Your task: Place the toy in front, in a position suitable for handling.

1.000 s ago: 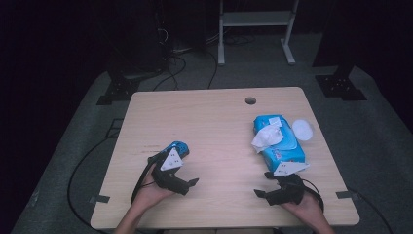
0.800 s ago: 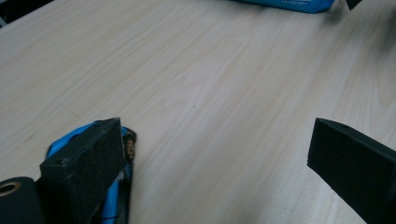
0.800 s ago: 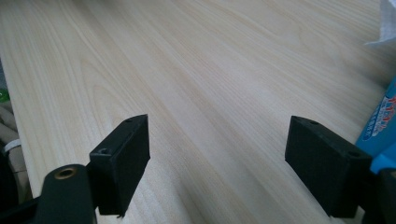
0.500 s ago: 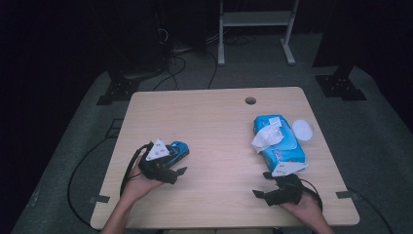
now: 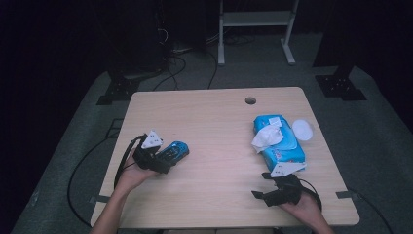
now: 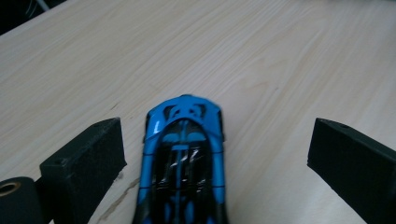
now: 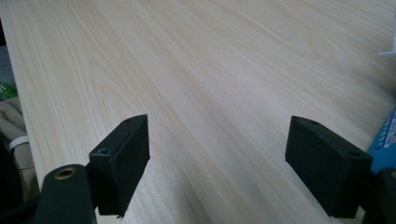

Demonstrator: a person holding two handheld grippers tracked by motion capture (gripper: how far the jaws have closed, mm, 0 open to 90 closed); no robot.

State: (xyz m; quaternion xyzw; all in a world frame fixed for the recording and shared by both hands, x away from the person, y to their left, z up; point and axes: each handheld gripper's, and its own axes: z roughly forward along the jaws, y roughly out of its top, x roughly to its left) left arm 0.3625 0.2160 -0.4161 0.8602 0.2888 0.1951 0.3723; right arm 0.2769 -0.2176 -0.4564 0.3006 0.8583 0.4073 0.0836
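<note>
— So, where does the toy car [image 6: 184,163] sit for you right now?

— On the wooden table [image 5: 214,131], toward its left side, lying between the jaws of my left gripper [image 6: 215,163]. Those jaws are spread wide, with bare wood showing on both sides of the blue and black body, so nothing is gripped yet. In the high view the car [image 5: 174,151] pokes out just past that gripper [image 5: 160,163], nose pointing toward the middle of the table.

— And your other hand?

— My right gripper [image 7: 217,163] is parted too, with nothing between the jaws but table. It rests low near the front edge [image 5: 272,187], just beside the blue wet wipes pack [image 5: 278,141], which has a white wipe [image 5: 267,138] pulled up out of its top and a round white lid [image 5: 303,129] next to it.

— What worries you from here?

— Mostly the car itself. I reckon it rolls, and the body looks glossy and tapered, so if I close off-centre, one pad could touch first and nudge it forward or slew it out of the gap. It also sits nearer one jaw than the other, which makes that likelier. Squeeze too far toward the narrow nose and I'd expect it to squirt out along the table
</note>
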